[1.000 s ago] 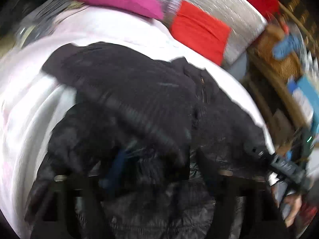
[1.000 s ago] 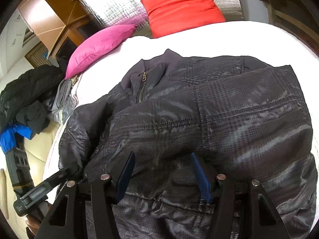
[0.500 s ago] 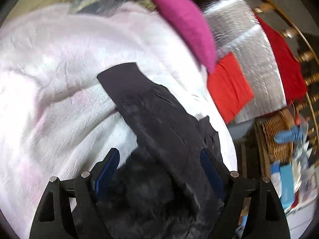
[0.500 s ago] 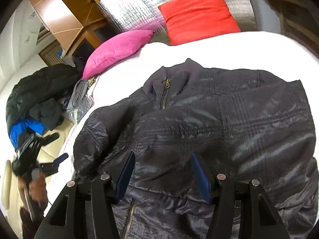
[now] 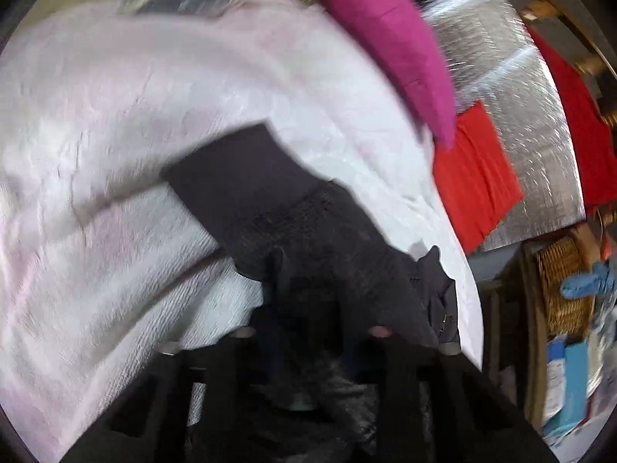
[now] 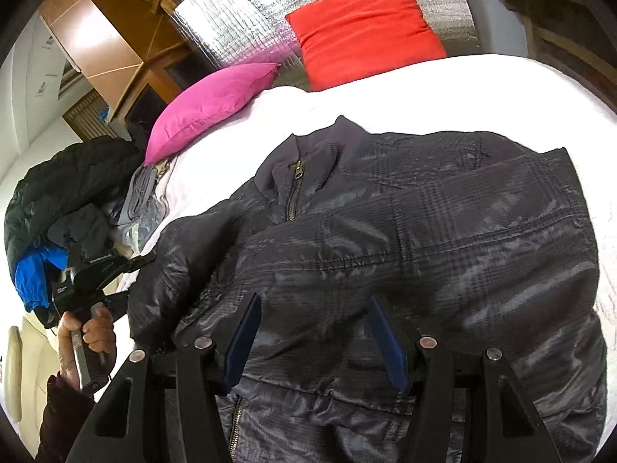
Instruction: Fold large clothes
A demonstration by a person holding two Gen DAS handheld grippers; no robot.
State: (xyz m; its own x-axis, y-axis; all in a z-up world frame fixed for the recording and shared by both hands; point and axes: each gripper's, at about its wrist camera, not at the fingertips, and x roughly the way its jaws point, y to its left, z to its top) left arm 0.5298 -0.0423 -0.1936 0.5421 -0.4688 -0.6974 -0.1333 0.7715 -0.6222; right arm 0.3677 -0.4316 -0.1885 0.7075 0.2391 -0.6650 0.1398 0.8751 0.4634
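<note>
A dark quilted jacket (image 6: 424, 231) lies front up on the white bed cover (image 6: 424, 88), zipped, with its collar toward the pillows. My right gripper (image 6: 314, 335) hovers open over the jacket's middle, nothing between its blue pads. In the blurred left wrist view, the jacket's sleeve (image 5: 293, 212) stretches away across the cover to its plain cuff. My left gripper (image 5: 308, 347) is closing, its jaws drawn narrow on bunched sleeve fabric that hides the pads. The right wrist view shows a hand holding the left gripper (image 6: 148, 260) at the sleeve's outer edge.
A pink pillow (image 6: 208, 104) and a red pillow (image 6: 366, 27) lean at the head of the bed against silver padding (image 6: 239, 19). A pile of dark and blue clothes (image 6: 58, 193) sits left of the bed. A wicker basket (image 5: 563, 281) stands beyond the bed's far side.
The left gripper swung along the sleeve and rolled, and its wide jaws have narrowed onto sleeve fabric. The right gripper has stayed open over the jacket.
</note>
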